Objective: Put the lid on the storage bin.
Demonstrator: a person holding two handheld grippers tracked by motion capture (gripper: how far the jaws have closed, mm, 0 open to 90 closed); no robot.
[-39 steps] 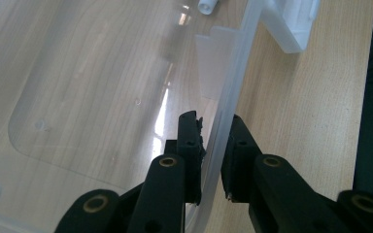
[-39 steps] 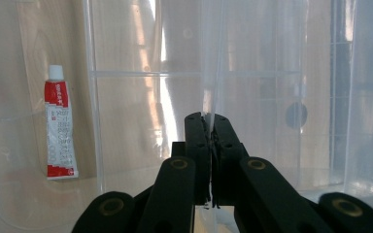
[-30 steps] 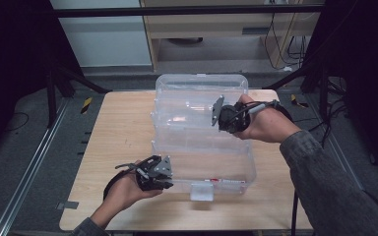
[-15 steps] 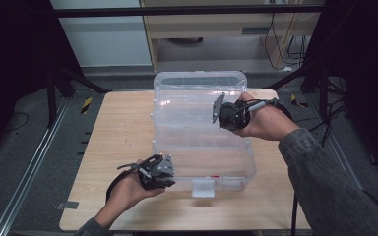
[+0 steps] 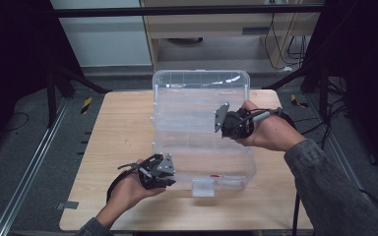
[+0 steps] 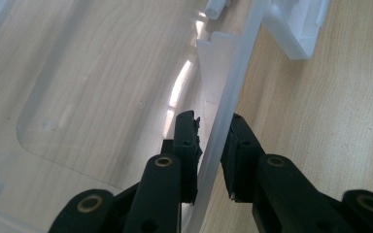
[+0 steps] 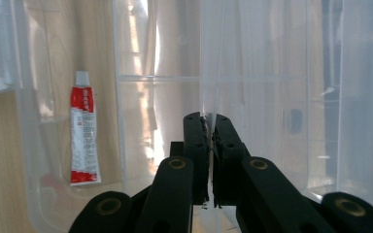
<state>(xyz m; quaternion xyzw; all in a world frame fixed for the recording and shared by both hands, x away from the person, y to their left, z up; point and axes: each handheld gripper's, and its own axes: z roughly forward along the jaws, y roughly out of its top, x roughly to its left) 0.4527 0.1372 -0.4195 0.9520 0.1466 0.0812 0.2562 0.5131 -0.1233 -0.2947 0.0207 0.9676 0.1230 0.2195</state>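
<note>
Clear rectangular plastic storage box (image 5: 202, 128) standing on the light wooden table (image 5: 118, 132), its transparent lid raised upright at the far side. Left tool (image 5: 166, 173) at the box's near left corner; its jaws straddle the box's rim with a narrow gap on each side, not clamped. Right tool (image 5: 222, 119) at the box's right side, jaws pressed together on a thin clear plastic edge. A red-and-white tube (image 7: 84, 136) lies inside the box on its floor.
</note>
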